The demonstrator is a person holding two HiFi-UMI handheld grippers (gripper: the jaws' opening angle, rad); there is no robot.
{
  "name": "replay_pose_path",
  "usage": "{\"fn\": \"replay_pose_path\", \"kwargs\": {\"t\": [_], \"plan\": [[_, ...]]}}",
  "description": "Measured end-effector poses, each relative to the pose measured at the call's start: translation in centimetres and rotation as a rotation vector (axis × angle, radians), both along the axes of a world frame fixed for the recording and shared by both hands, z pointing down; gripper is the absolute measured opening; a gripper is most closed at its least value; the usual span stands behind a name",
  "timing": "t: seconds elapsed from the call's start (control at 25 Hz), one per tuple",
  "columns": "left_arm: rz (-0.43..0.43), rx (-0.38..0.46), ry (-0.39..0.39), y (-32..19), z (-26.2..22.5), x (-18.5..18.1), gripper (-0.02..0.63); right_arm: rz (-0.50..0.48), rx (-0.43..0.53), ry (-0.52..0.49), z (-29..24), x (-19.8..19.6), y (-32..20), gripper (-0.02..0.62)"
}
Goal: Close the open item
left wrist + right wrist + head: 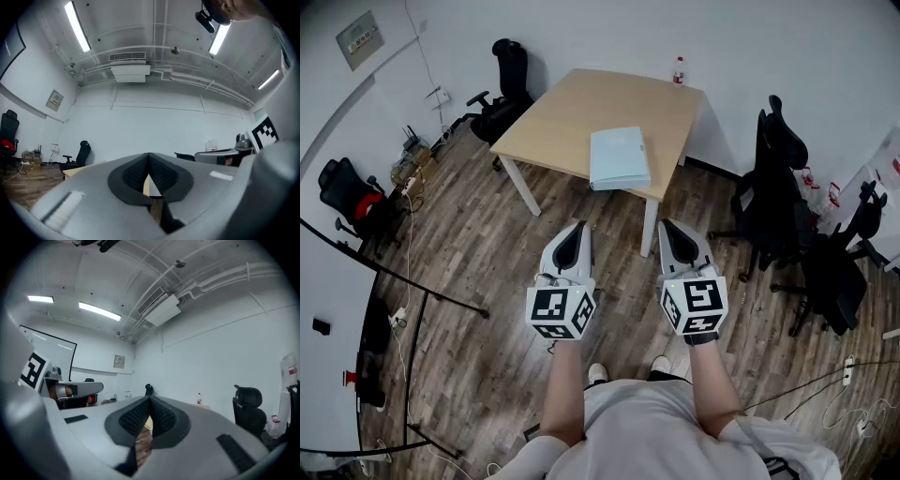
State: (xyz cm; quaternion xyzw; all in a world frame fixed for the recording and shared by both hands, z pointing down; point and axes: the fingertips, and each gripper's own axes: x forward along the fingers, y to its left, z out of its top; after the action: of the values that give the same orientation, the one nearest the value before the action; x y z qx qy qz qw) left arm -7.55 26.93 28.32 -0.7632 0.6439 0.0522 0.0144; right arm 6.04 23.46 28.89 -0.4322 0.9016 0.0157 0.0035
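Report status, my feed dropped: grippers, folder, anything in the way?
Left gripper shut, empty; right gripper shut, empty. Folder flat at the table's near edge, untouched. Nothing in the way; chairs off to the sides.

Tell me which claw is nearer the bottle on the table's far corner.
Right. The right claw hangs short of the table, roughly in line with the bottle; the left claw sits farther left.

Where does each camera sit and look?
Head view: on the head, looking down at the light wooden table, left gripper, right gripper and forearms.
Left gripper view: on the left gripper, past shut jaws, towards the white wall.
Right gripper view: on the right gripper, past shut jaws, towards the small red-labelled bottle.
Shared: that bottle also shows in the head view.
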Motion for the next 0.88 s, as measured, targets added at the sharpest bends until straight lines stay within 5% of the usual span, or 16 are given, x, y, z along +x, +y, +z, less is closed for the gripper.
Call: {"fn": "replay_pose_path", "kwargs": {"t": [0.48, 0.68, 0.88], "plan": [[-0.085, -0.022, -0.068, -3.5, 1.5, 8.4, 0.008, -0.06, -0.055, -0.101, 1.1, 9.3, -4.0, 0.012], [-0.134, -0.037, -0.053, -4.8, 2.2, 8.7, 0.008, -0.1, -0.087, -0.077, 2.6, 9.8, -5.3, 0.012], [-0.095, -0.035, -0.054, -7.3, 2.9, 10.6, 0.009, -0.11, -0.104, -0.052, 3.5, 9.7, -6.7, 0.012]]}}
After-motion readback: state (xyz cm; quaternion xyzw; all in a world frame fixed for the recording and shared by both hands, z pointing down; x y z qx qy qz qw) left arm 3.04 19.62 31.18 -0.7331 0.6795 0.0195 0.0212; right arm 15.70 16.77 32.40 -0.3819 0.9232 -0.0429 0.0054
